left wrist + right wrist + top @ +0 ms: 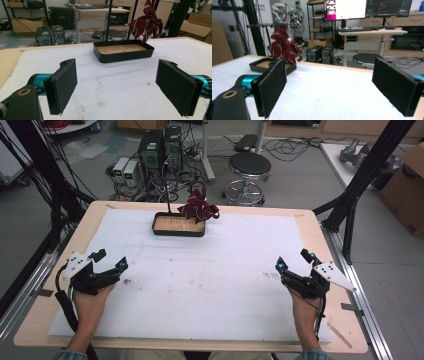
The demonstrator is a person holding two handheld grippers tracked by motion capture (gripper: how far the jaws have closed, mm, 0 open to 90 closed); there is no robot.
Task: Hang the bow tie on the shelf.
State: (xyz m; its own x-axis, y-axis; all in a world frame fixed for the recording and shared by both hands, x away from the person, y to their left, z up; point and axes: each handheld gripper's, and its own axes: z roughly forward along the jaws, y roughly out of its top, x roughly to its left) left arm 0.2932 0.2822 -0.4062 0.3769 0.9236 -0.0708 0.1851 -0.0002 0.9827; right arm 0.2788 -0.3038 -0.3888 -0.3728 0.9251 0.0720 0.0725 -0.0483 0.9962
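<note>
Both grippers are resting spread wide at the near corners of the white-padded surface (210, 285).

The left gripper (111, 261) and right gripper (292, 259) are each sitting in a hand with jaws wide apart, pinching nothing. Well apart from both, at the far edge, a dark red striped cloth (198, 206) is hanging bunched from a thin black stand (166, 195) over the right end of a shallow black tray with a wooden floor (178, 225).

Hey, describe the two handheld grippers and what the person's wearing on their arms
Both the left gripper and right gripper are black with teal jaw mounts, flat black pads, a grey three-cornered plate and a trailing black cable. Greyish-blue sleeve cuffs show at the wrists.
</note>
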